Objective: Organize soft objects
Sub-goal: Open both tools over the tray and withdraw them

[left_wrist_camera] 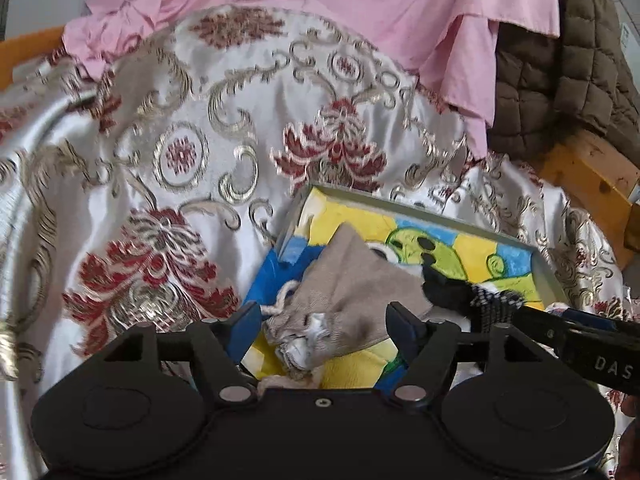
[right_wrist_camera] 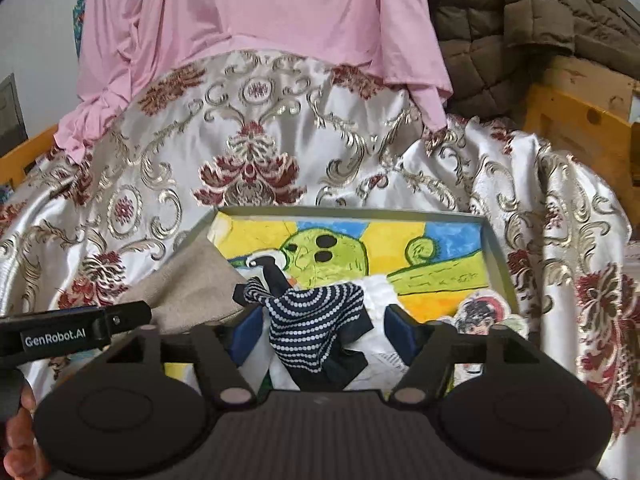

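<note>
A shallow grey box (left_wrist_camera: 400, 201) with a bright yellow, blue and green drawing on its floor lies on a brocade cloth. A beige drawstring pouch (left_wrist_camera: 344, 292) lies at the box's near left, loose between the fingers of my left gripper (left_wrist_camera: 326, 322), which stands open. In the right wrist view, a navy sock with white dots (right_wrist_camera: 312, 320) is crumpled in the box (right_wrist_camera: 360, 212) between the blue pads of my right gripper (right_wrist_camera: 326, 330). That gripper is open too, and its pads stand clear of the sock. The pouch (right_wrist_camera: 192, 288) shows at the left.
A white satin cloth with red and gold flowers (right_wrist_camera: 256, 152) covers the surface. A pink garment (right_wrist_camera: 260, 8) and a brown quilted jacket (right_wrist_camera: 520, 12) hang behind. Wooden frame pieces (right_wrist_camera: 580, 120) stand at right. A cartoon cutout (right_wrist_camera: 484, 312) lies in the box's near right corner.
</note>
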A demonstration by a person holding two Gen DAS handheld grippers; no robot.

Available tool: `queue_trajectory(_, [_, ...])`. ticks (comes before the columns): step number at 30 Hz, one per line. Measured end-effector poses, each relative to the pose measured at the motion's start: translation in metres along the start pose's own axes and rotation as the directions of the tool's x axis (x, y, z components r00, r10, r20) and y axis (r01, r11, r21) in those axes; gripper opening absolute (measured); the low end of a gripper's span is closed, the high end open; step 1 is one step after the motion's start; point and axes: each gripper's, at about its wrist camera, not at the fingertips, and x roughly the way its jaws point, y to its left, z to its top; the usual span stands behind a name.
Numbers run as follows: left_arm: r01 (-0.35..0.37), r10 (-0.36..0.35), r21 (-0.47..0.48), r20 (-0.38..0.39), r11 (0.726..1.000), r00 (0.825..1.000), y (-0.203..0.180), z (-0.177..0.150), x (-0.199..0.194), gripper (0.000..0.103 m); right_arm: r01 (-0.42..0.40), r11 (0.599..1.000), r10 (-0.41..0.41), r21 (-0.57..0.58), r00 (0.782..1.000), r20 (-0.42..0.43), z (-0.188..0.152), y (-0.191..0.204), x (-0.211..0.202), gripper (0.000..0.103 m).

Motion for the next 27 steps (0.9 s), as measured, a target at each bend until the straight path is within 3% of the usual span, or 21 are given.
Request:
queue_trajectory(2, [-0.008, 0.008, 0.012, 0.027, 1.0, 1.0, -0.004, 0.002, -0.014, 0.074, 0.001, 1.0, -0.001, -0.002, 1.0, 0.031, 0.001, -0.001, -0.014, 0.084])
queue_trajectory(5, [-0.027, 0.025, 0.022, 0.085, 0.999, 0.996, -0.01, 0.001, -0.04, 0.087, -0.006, 1.0, 0.006, 0.007, 0.996, 0.088, 0.003, -0.004, -0.038, 0.091])
queue_trajectory(12, [-0.057, 0.047, 0.045, 0.187, 0.997, 0.981, -0.021, -0.002, -0.1, 0.097, -0.032, 0.999, 0.027, 0.021, 0.978, 0.208, -0.001, -0.008, -0.099, 0.1])
queue_trajectory(27, [-0.064, 0.042, 0.051, 0.358, 0.997, 0.933, -0.031, -0.055, -0.226, 0.102, -0.037, 0.999, 0.047, -0.035, 0.928, 0.371, -0.049, 0.009, -0.222, 0.103])
